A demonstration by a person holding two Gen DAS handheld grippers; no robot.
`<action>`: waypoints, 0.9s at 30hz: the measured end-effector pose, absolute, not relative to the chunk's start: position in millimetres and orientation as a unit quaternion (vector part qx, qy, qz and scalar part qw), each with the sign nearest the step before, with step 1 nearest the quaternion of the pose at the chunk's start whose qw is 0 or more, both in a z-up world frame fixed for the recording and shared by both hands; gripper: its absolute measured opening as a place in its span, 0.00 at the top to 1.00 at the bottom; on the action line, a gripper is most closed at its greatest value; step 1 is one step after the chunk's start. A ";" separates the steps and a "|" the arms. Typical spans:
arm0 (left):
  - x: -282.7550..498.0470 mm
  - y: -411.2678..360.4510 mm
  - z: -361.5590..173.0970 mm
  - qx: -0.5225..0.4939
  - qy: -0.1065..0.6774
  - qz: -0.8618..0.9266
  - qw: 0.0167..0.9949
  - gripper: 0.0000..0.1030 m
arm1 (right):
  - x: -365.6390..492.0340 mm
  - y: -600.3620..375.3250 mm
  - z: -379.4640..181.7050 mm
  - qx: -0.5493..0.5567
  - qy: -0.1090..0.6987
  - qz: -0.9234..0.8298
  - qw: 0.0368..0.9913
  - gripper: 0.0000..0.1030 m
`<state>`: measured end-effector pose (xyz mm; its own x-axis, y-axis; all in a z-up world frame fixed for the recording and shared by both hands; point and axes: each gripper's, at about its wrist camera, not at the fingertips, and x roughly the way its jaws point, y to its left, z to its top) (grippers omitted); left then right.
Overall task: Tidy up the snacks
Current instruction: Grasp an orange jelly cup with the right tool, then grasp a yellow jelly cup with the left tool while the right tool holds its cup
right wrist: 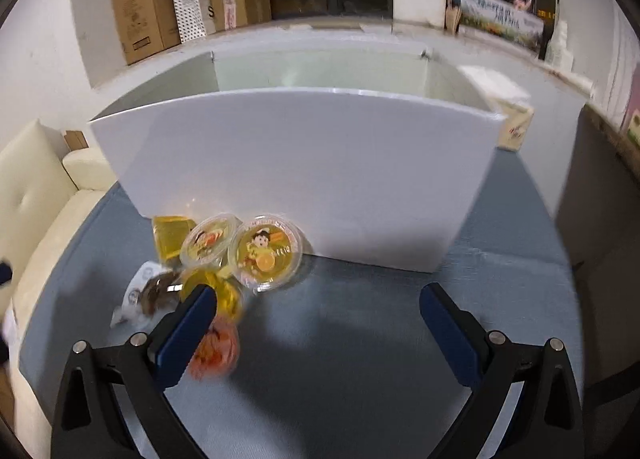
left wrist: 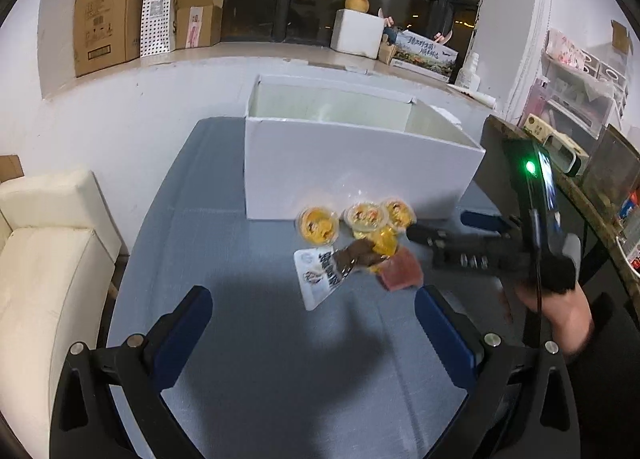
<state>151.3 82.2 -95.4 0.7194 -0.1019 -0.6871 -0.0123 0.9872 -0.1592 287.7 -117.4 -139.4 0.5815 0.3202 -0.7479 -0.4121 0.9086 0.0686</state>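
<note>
While right gripper (right wrist: 318,307) gapes, jelly cups (right wrist: 266,251) left-forward.

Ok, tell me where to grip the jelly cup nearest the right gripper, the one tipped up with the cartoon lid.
Grip the jelly cup across its round rim, one finger on each side. It leans on its edge against the white box with its lid facing the open right gripper, so come from the front, slightly above. The clear table to its right leaves room for the outer finger.
</note>
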 end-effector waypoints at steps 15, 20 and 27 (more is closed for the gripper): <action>158.2 70.1 -107.2 -0.058 0.390 -0.032 0.919 0.00 | 309.6 -109.2 -152.2 -0.041 0.428 0.264 0.863 0.53; 159.8 67.0 -108.0 -0.056 0.391 -0.031 0.918 0.00 | 295.0 -111.4 -151.3 -0.062 0.417 0.265 0.867 0.53; 173.9 64.2 -107.5 -0.043 0.387 -0.022 0.921 0.00 | 262.9 -135.4 -123.4 -0.038 0.383 0.263 0.885 0.53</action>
